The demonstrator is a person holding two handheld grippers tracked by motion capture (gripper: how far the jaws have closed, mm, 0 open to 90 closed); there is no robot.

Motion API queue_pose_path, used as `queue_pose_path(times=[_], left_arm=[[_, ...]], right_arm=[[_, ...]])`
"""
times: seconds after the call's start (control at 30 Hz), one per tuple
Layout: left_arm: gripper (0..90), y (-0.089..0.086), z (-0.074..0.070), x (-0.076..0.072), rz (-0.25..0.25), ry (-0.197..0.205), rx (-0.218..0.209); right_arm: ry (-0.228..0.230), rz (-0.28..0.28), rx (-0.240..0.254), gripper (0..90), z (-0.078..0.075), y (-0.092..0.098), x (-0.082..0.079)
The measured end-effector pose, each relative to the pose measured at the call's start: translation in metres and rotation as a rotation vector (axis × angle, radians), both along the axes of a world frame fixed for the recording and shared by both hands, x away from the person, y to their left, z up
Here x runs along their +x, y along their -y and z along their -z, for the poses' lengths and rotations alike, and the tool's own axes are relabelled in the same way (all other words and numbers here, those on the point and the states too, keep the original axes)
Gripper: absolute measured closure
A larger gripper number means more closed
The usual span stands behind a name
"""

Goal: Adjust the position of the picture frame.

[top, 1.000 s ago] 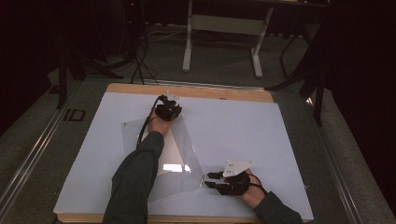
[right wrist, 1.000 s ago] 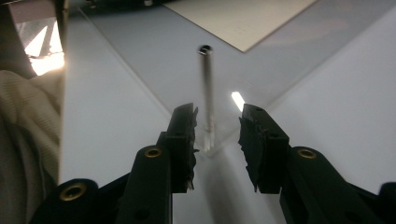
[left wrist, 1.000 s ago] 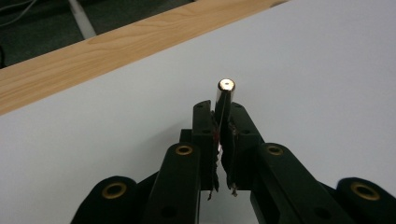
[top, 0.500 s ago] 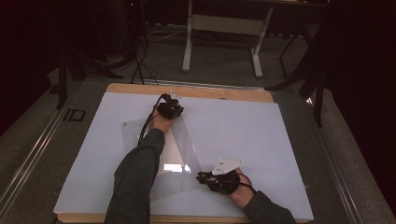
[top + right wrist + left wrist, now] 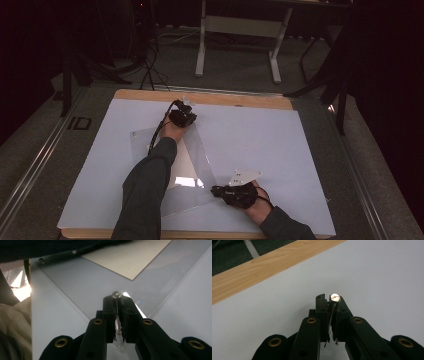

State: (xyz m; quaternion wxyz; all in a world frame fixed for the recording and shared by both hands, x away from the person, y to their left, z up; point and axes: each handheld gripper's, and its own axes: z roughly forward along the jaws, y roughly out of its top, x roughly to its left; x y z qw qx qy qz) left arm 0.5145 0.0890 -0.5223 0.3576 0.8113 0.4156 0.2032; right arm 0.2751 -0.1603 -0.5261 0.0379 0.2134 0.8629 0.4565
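Tools gripped opposite corners of a clear plastic sheet (image 5: 192,165) lying flat on the white counter (image 5: 260,140): the left tool (image 5: 331,305) was clenched on the far corner near the wooden edge (image 5: 262,267), and the right tool (image 5: 117,302), its jaws having just closed, was clamped on the near corner. Thin, light and probably floppy and slick, the sheet looked best pinched at its corners and lifted evenly, lest it sag or slip.

On the white-topped wooden table (image 5: 280,145) lies a clear plastic sheet (image 5: 200,165); the left gripper (image 5: 183,116) holds its far corner, the right gripper (image 5: 220,190) its near edge.
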Motion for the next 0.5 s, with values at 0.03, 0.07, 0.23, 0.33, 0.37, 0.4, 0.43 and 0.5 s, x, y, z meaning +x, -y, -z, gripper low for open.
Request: queue_pose_path(times=[0.03,0.07,0.23,0.33,0.37,0.4,0.43,0.5], left_arm=[[84.9,-0.001,-0.001,0.000,0.002,0.002,0.001],[84.9,-0.004,-0.005,0.000,-0.008,0.006,-0.002],[84.9,-0.011,-0.010,-0.002,-0.030,0.008,-0.003],[84.7,-0.028,-0.021,-0.007,-0.054,0.009,-0.010],[84.7,-0.028,-0.021,-0.007,-0.054,0.009,-0.010],[84.7,-0.028,-0.021,-0.007,-0.054,0.009,-0.010],[84.7,-0.035,-0.023,-0.009,-0.064,0.002,-0.018],[84.7,-0.041,-0.025,-0.011,-0.069,-0.008,-0.020]], right_arm=[[-0.020,0.009,0.016,82.7,-0.001,0.002,0.001],[-0.016,0.015,0.017,82.4,-0.002,0.003,0.002],[-0.018,0.040,0.037,82.0,-0.006,0.010,0.006],[-0.017,0.120,0.077,80.8,-0.015,0.028,0.016],[-0.017,0.120,0.077,80.8,-0.015,0.028,0.016],[-0.014,0.138,0.085,80.8,-0.018,0.032,0.019],[-0.014,0.138,0.085,80.5,-0.018,0.032,0.019],[-0.006,0.202,0.111,80.6,-0.026,0.046,0.031]])
